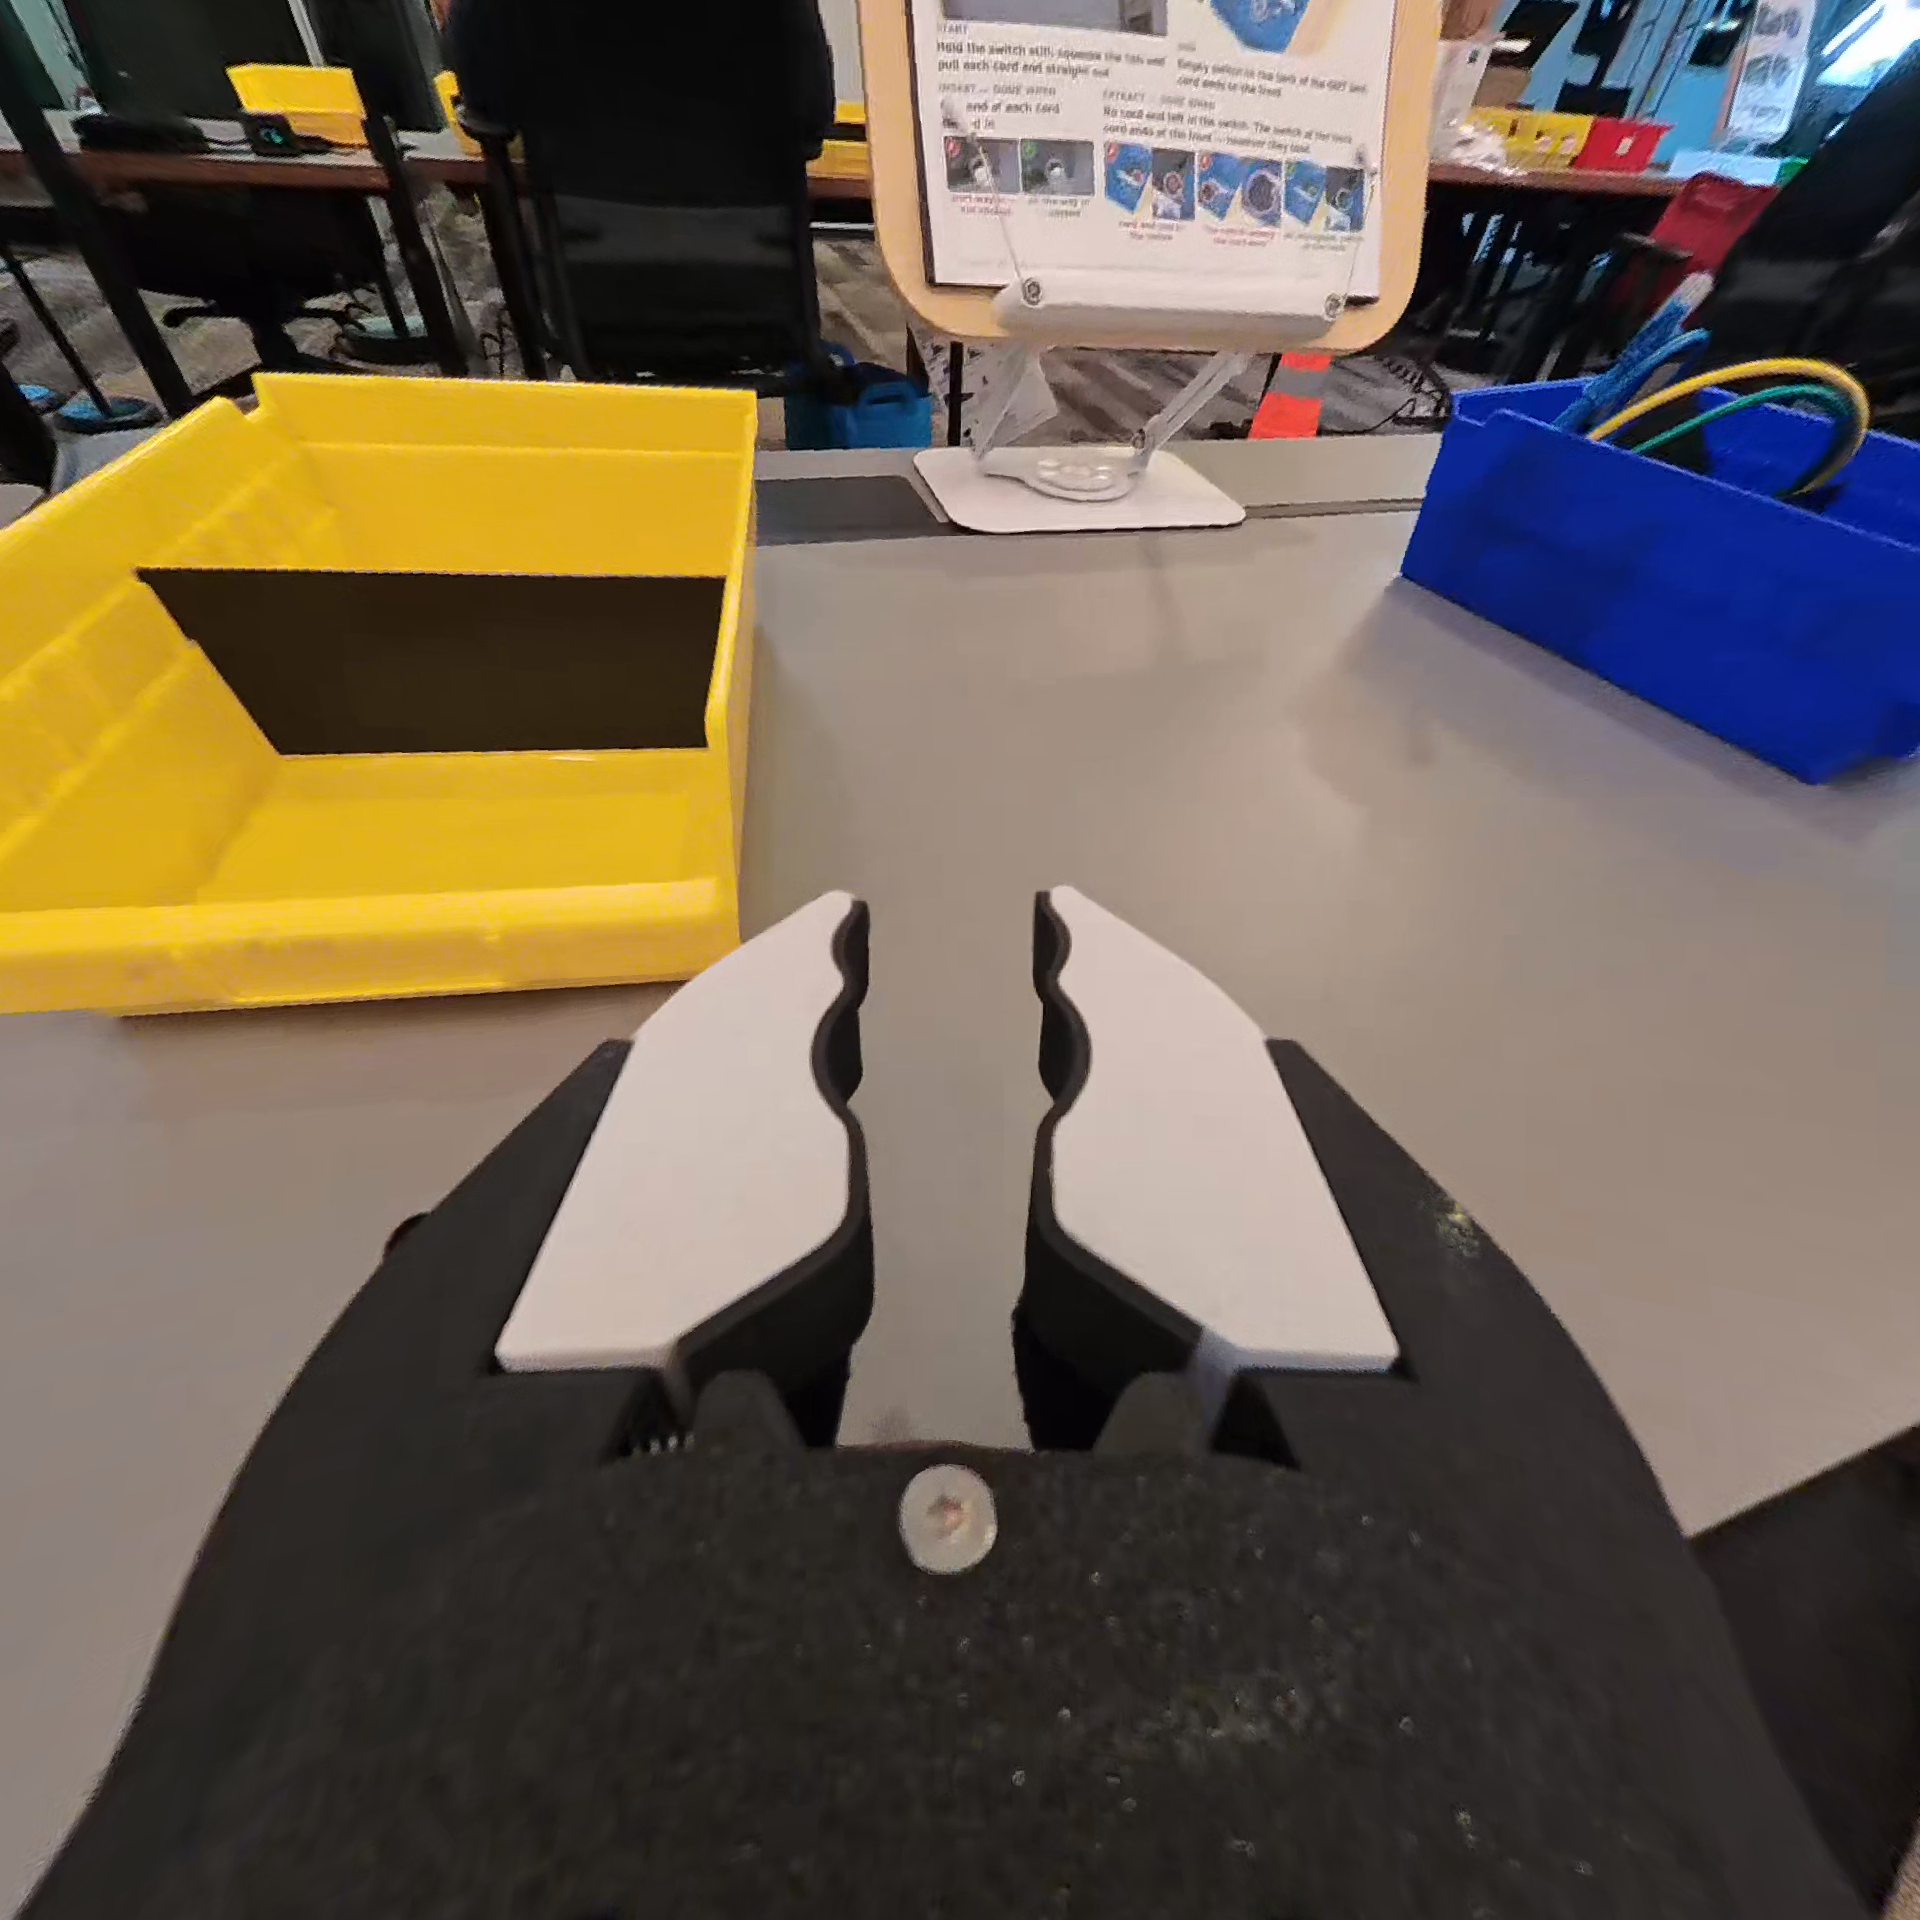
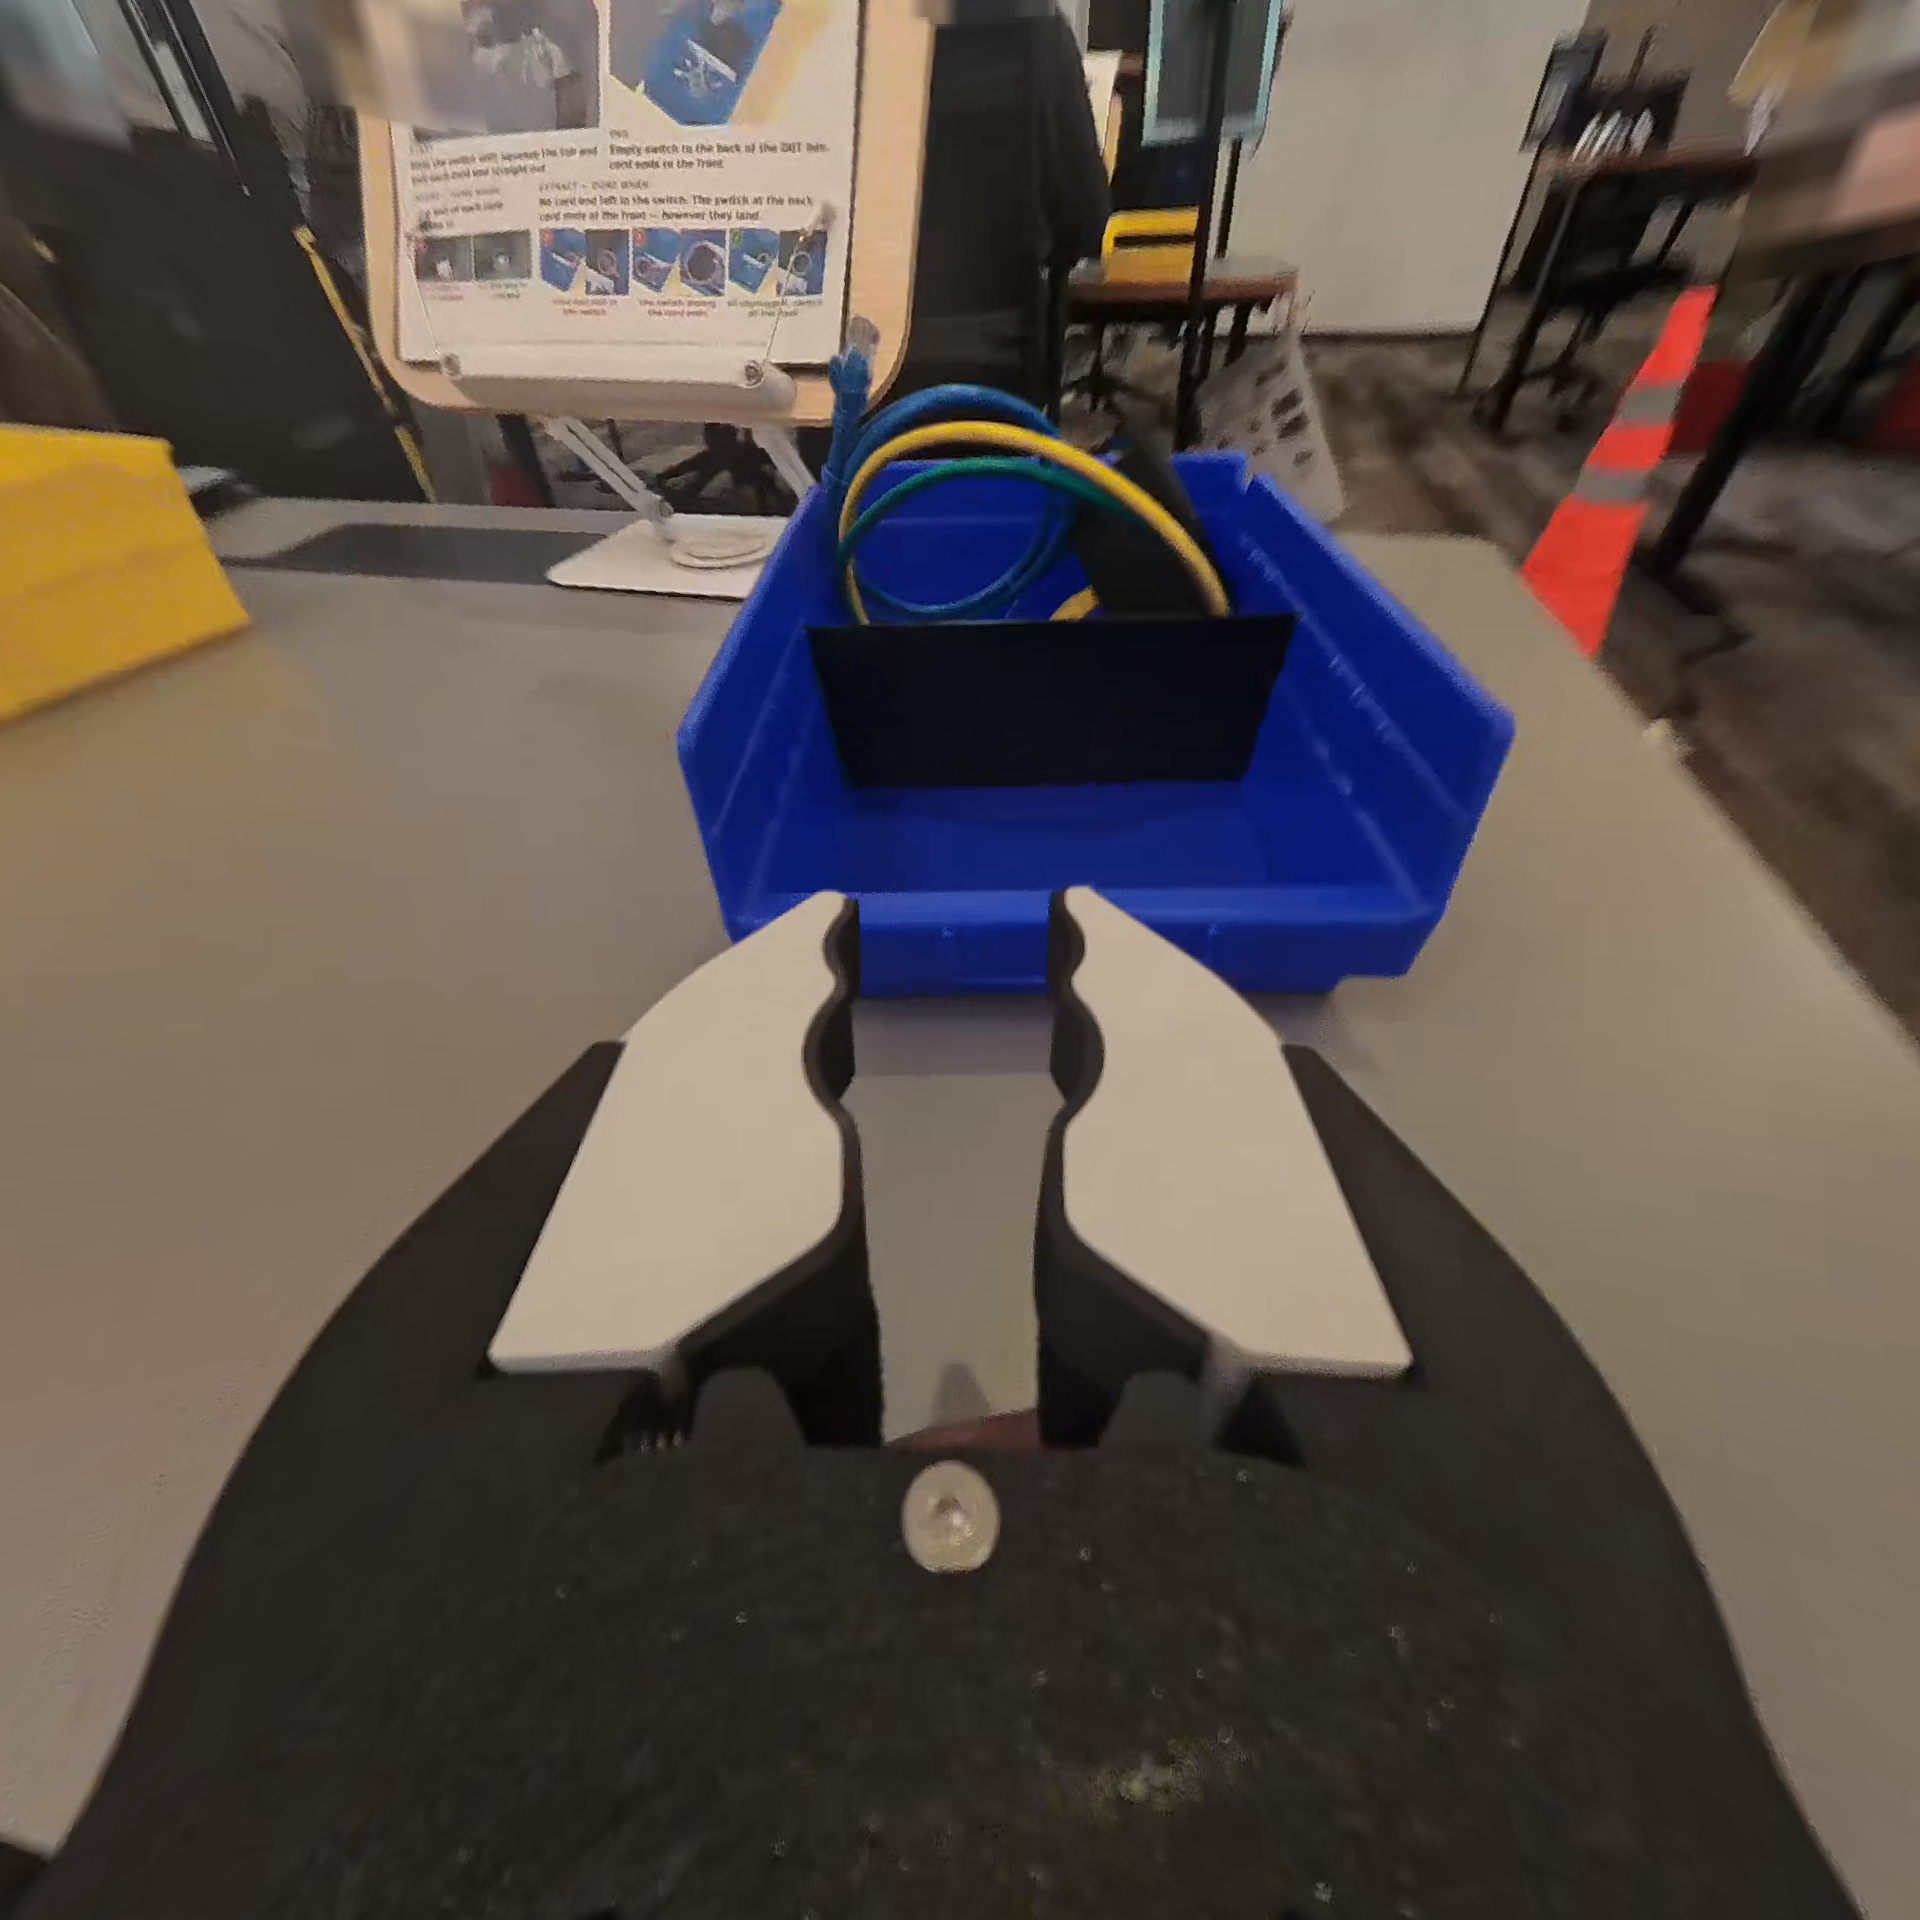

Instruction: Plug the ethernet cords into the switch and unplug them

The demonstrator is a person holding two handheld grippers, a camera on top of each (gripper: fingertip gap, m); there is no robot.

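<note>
Both jaws stand apart and empty: the left hand-held gripper (image 1: 951, 914) over bare grey table (image 1: 1143, 831), the right hand-held gripper (image 2: 951, 914) facing the blue bin (image 2: 1382, 727) toward the far right corner. Ethernet cords (image 2: 997, 442) loop behind its black divider (image 2: 1049, 701); the switch isn't clearly visible. Nothing seems started; next probably means reaching in for a cord. An empty yellow bin (image 1: 416, 831) sits far left, an instruction board (image 1: 1143, 156) at the far edge, office desks beyond.

On the flat grey surface (image 1: 1091, 831), the yellow plastic bin (image 1: 468, 914) sits at the left and the blue plastic bin (image 2: 1351, 769) at the right, well apart. The looped ethernet cords (image 2: 997, 457) lie behind the dark divider panel (image 2: 1049, 696) in the blue bin. The paper instruction sheet on its stand (image 1: 1143, 156) stands behind, between the bins.
</note>
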